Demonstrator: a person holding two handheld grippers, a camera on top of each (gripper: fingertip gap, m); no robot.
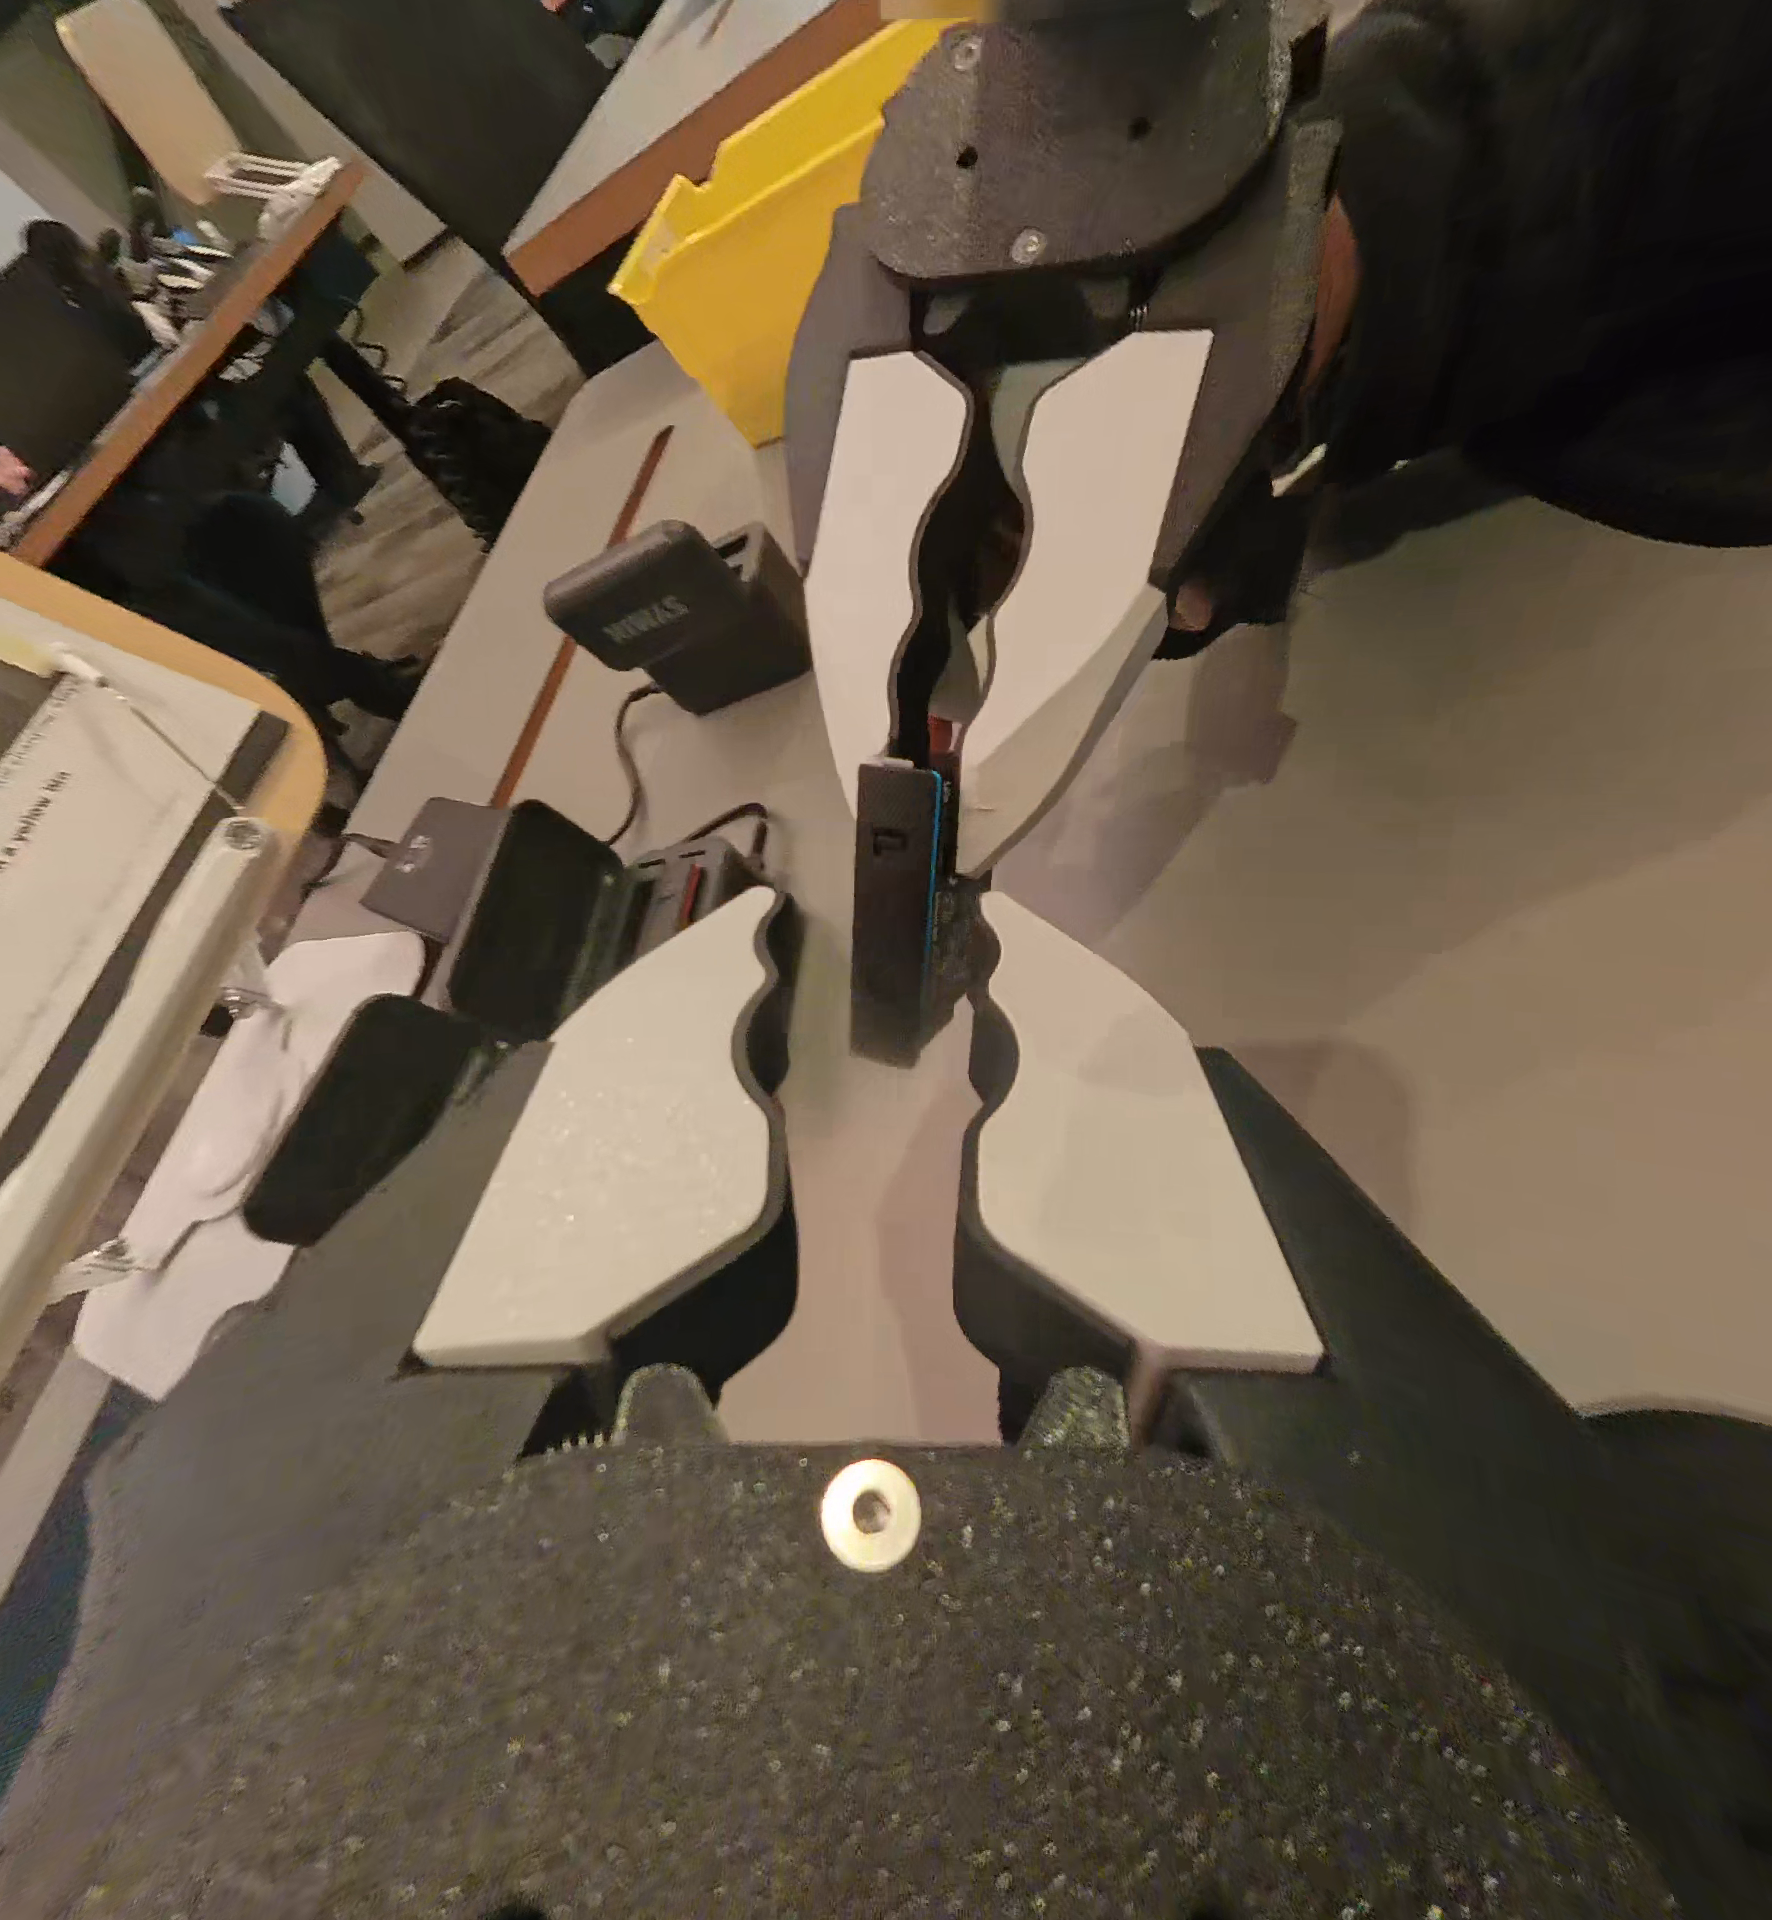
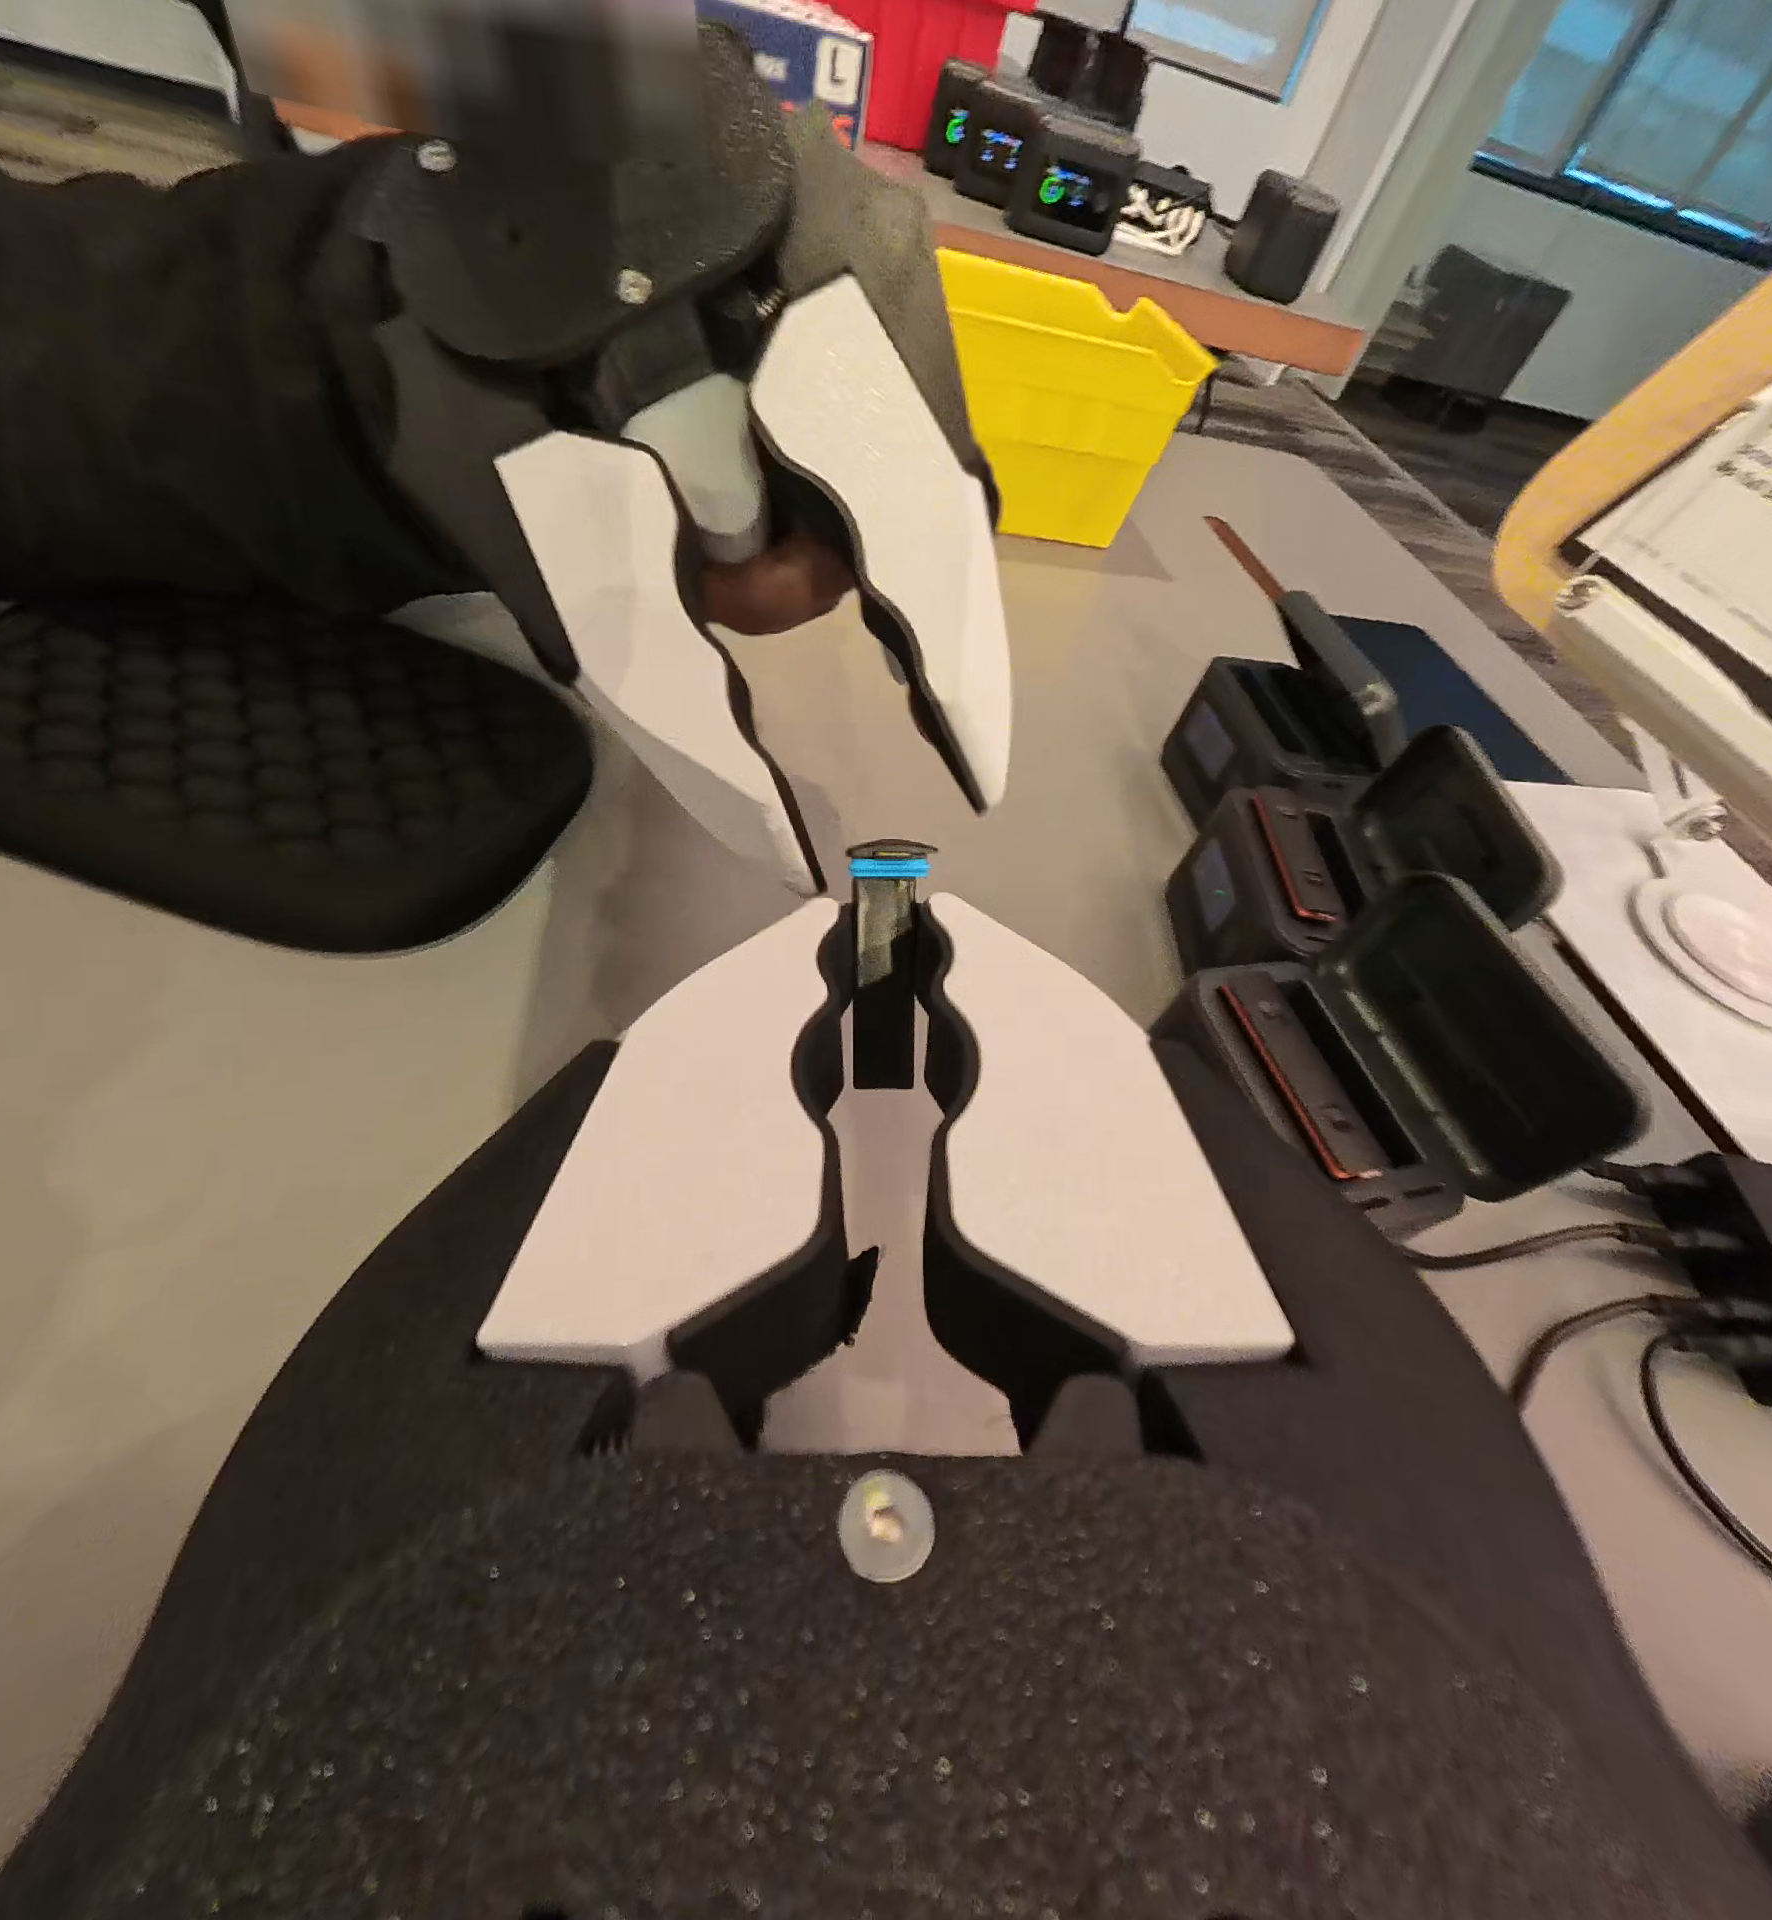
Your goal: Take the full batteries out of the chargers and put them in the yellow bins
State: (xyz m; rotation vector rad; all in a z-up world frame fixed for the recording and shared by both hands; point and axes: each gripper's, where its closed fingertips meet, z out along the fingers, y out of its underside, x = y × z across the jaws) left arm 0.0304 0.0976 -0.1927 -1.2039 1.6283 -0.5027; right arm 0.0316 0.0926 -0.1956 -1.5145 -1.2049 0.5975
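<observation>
Black with a blue stripe — the battery (image 2: 882, 987) sits pinched in my right gripper (image 2: 880, 920). My left gripper (image 1: 877, 940) hangs wide open beside it, above the grey worktop (image 1: 1433, 831) — the yellow bin (image 2: 1064, 405) stands behind.

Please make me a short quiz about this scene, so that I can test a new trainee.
1. True or false: the jaws of the left gripper stand open.
2. What do the jaws of the right gripper hold? A) a slim black battery with a blue band; B) a brown cable; C) nothing.
3. How many black box-shaped chargers with open lids stand on the grey table near the grippers?
Key: 1 true; 2 A; 3 three.
</observation>
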